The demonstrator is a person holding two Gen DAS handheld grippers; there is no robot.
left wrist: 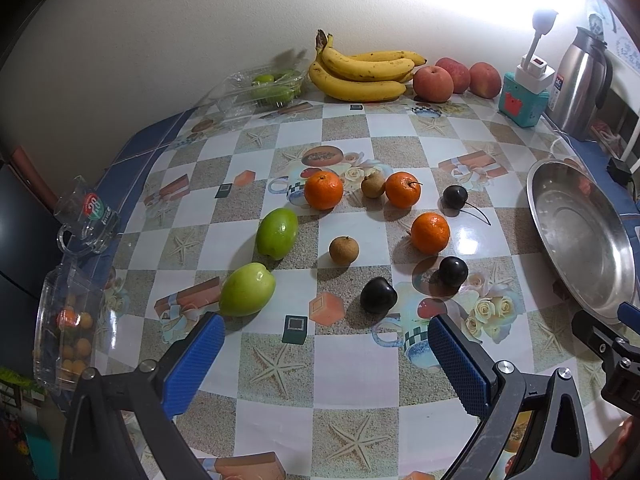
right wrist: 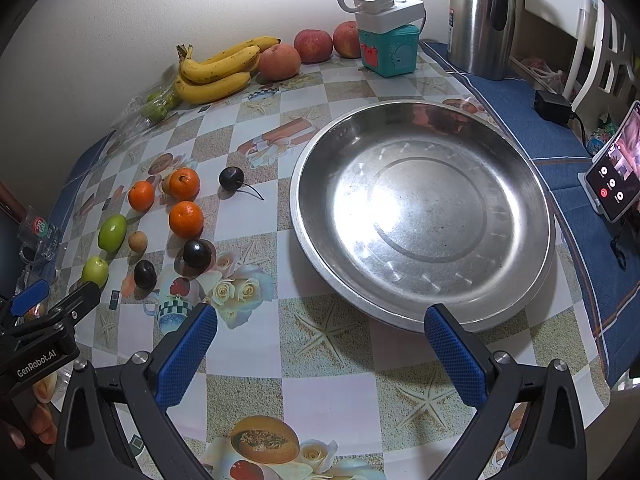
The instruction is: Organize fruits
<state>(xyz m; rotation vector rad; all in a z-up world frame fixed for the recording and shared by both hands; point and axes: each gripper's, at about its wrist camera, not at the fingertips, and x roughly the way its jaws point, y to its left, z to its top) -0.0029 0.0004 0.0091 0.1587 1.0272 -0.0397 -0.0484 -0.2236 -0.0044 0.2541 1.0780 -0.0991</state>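
Both the left tongs (left wrist: 326,344) and right tongs (right wrist: 320,338) hover spread and empty, the loose fruits (left wrist: 372,232) scattered on the bench (left wrist: 348,368) beside the empty steel basin (right wrist: 520,184), presumably their destination.

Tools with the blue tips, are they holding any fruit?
No. The left tool and the right tool are both open and empty; the fruit lies on the table.
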